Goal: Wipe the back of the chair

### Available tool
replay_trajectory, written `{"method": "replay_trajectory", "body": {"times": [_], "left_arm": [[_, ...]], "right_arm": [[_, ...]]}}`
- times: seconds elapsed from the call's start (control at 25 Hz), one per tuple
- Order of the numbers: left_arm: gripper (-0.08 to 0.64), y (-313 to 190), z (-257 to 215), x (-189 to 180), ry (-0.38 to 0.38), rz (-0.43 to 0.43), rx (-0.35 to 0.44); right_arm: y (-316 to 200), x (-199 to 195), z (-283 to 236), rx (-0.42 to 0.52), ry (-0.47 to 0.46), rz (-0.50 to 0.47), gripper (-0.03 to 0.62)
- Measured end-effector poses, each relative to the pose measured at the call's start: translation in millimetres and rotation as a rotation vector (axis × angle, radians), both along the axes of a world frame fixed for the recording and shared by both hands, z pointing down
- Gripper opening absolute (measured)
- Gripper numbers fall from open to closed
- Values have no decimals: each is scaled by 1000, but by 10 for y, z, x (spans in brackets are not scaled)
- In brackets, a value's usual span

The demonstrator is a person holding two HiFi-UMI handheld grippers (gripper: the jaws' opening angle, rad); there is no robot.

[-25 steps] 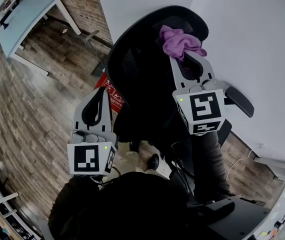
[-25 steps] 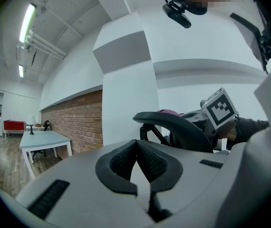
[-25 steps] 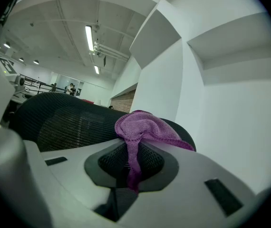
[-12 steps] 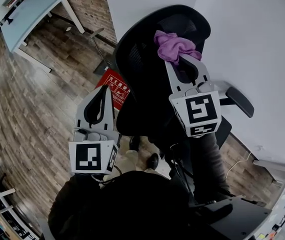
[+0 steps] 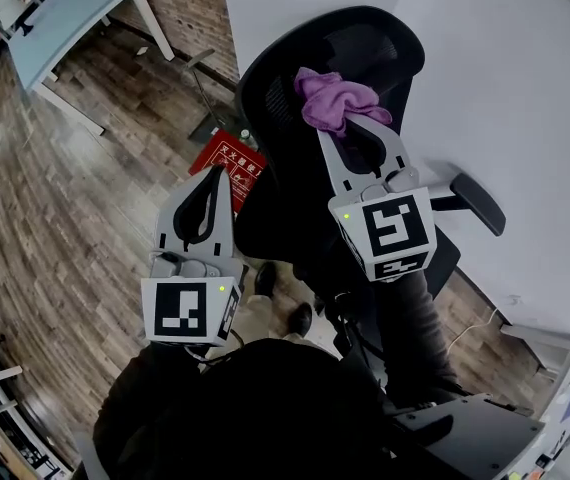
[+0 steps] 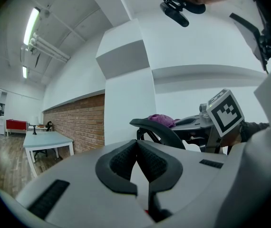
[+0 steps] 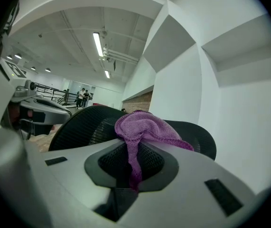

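Note:
A black mesh office chair point(image 5: 275, 98) stands against the white wall, its back facing me. My right gripper point(image 5: 350, 126) is shut on a purple cloth point(image 5: 330, 96) and holds it against the upper part of the chair back. In the right gripper view the purple cloth point(image 7: 142, 127) is bunched over the jaws of the right gripper point(image 7: 133, 148), with the chair back point(image 7: 85, 125) right behind it. My left gripper point(image 5: 213, 176) hangs shut and empty to the left of the chair, apart from it. In the left gripper view the left gripper point(image 6: 136, 142) points past the chair's top edge point(image 6: 157, 129).
The chair's armrest point(image 5: 475, 203) sticks out to the right near the wall. A red sign point(image 5: 233, 163) lies on the wooden floor left of the chair. A pale blue table point(image 5: 65, 13) stands far left by the brick wall. A grey desk edge point(image 5: 485, 438) is at the bottom right.
My right gripper has slid the purple cloth leftward and slightly down across the chair back. The left gripper has hardly moved and stays shut.

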State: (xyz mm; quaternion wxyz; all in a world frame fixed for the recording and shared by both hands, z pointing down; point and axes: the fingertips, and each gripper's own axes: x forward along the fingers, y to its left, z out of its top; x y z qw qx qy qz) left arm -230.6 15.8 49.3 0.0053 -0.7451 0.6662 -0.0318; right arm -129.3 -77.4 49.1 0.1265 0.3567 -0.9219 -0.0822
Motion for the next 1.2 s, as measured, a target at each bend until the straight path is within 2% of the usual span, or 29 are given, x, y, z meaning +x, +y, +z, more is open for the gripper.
{"method": "replay_trajectory", "body": {"times": [0.68,1.2], "left_arm": [[9,252,7,158,-13,-25,-6],[9,631,-74,147,-33,-54,9]], "right_arm": [[421,-116,28,-51,-67,-137,54],[807,-188,-48,-29,-84,-189,54]]}}
